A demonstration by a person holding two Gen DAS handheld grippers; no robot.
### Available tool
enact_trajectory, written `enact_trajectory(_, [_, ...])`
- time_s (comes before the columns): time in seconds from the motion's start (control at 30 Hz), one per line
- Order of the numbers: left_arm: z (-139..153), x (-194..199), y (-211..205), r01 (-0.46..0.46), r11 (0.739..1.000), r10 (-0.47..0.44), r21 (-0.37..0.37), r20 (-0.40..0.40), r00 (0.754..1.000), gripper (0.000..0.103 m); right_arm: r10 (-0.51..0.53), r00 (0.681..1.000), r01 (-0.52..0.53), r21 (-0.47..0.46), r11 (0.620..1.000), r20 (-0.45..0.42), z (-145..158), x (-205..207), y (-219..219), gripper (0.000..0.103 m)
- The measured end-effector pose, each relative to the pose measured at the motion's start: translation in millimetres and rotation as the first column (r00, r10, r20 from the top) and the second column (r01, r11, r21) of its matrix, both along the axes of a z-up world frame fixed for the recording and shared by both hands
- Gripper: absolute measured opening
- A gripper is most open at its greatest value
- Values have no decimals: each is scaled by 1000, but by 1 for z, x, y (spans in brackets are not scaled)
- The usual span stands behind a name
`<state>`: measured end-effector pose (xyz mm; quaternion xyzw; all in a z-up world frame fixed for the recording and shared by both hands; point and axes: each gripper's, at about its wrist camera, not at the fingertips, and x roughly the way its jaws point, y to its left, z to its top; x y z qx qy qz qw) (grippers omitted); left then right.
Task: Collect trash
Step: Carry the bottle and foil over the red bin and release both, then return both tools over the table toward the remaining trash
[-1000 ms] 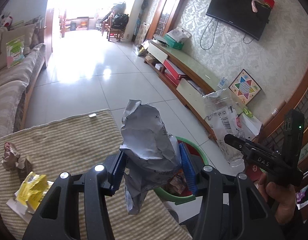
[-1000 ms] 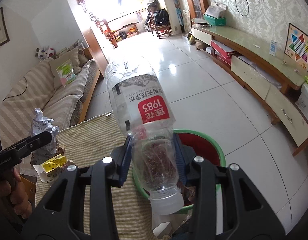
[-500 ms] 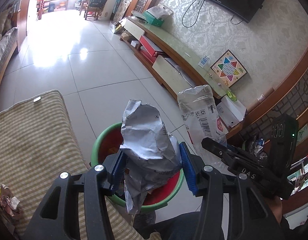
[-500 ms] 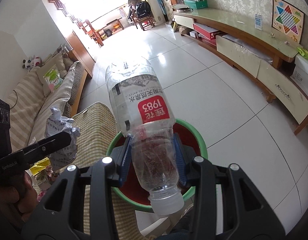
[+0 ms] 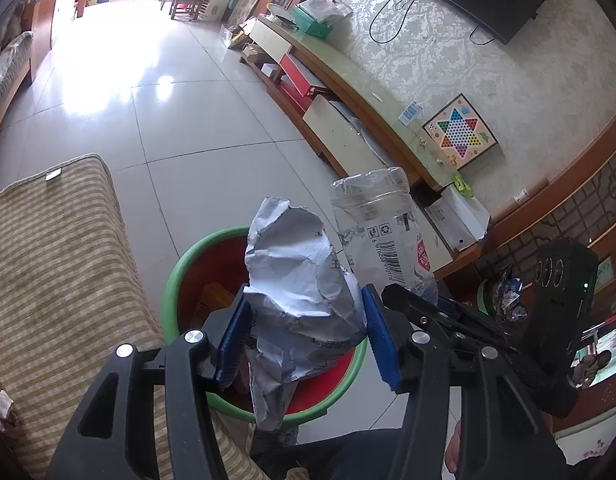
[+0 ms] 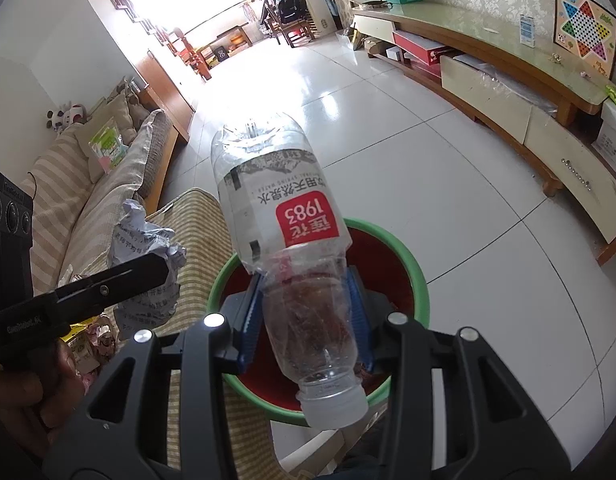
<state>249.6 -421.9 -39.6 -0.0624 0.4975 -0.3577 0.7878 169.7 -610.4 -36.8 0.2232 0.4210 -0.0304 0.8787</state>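
The left claw [image 5: 306, 338] was held over a green-rimmed red bin [image 5: 176, 276] that stood on the tiled floor [image 5: 196, 128]; a crumpled sheet of paper [image 5: 300, 280] stood between its blue pads [image 5: 381, 344]; its jaws had just been opening, and a slight gap could be seen between the paper and the right-hand pad, so the paper was taken to be no longer pinched, though it had not dropped. The paper's lower tail hung down in front of the bin's near rim. The right claw [image 6: 306, 322] was pressed onto a clear plastic bottle [image 6: 284, 240], which was gripped at its lower, narrower part; the bottle was held tilted, with its white cap [image 6: 333, 408] turned toward the camera and its base pointed away; its red label was seen upside down. The bottle was likewise held above the bin, beside the paper. Just left of the bin, a striped cushion [image 5: 52, 264] was seen, touching or nearly touching the rim; which, could not be told. A sofa [image 6: 80, 184] stood beyond it, and a long low cabinet [image 6: 507, 64] ran along the papered wall, with a star-patterned game board [image 6: 583, 36] leaned on it.
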Motion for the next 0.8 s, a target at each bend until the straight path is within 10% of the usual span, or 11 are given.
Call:
enact_trajectory(0.23, [2, 8, 7, -27, 999, 26, -26, -13, 1000, 63, 11, 1000, -11, 0, 1000, -9, -4, 4, 4, 43])
enact_trajectory(0.33, [5, 9, 11, -44, 998, 44, -41, 0, 999, 84, 9, 1000, -9, -18, 1000, -7, -2, 6, 6, 78])
enact_trajectory(0.47, [8, 13, 20, -58, 996, 57, -74, -12, 998, 87, 13, 1000, -13, -27, 1000, 14, 2, 6, 9, 94])
enact_trajectory(0.8, [27, 11, 42, -88, 992, 90, -87, 23, 996, 94, 17, 1000, -15, -60, 998, 24, 13, 6, 19, 98])
